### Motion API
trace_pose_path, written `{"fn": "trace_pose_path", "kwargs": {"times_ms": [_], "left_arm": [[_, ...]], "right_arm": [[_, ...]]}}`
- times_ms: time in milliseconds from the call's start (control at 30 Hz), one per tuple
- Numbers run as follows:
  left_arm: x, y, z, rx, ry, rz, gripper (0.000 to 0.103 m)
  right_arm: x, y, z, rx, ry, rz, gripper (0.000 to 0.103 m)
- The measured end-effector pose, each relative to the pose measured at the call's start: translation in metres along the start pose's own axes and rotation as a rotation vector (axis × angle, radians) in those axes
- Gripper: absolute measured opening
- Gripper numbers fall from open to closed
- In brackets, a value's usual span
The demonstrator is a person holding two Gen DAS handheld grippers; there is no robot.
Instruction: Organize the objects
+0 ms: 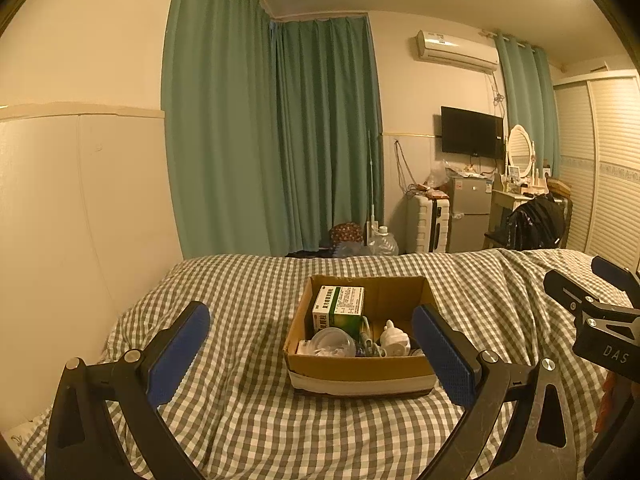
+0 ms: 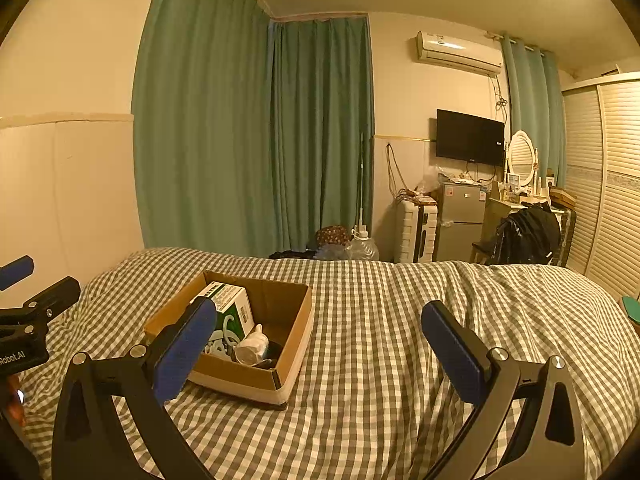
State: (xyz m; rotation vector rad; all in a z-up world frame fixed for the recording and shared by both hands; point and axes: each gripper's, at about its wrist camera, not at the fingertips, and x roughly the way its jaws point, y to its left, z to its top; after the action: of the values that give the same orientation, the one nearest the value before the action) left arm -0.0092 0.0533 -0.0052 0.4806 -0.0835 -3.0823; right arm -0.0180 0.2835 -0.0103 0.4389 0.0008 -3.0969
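Both grippers, left point(image 1: 310, 354) and right point(image 2: 318, 354), hover spread, empty; box point(image 1: 360, 368) at 12 looks filled; next, probably check

A lived-in bedroom at home: a bed point(image 2: 380, 340) under a checked cover, long green curtains point(image 2: 256, 140), a wall television point(image 2: 469, 137), an air conditioner point(image 2: 458, 52), a small fridge point(image 2: 460, 220), and a dressing table with an oval mirror point(image 2: 521, 156).
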Motion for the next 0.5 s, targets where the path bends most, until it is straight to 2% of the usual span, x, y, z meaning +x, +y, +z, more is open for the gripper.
{"fn": "trace_pose_path", "kwargs": {"times_ms": [500], "left_arm": [[0.0004, 0.0003, -0.0055, 0.003, 0.004, 0.015, 0.103]], "right_arm": [[0.0004, 0.0032, -0.0023, -0.003, 0.007, -0.002, 0.103]]}}
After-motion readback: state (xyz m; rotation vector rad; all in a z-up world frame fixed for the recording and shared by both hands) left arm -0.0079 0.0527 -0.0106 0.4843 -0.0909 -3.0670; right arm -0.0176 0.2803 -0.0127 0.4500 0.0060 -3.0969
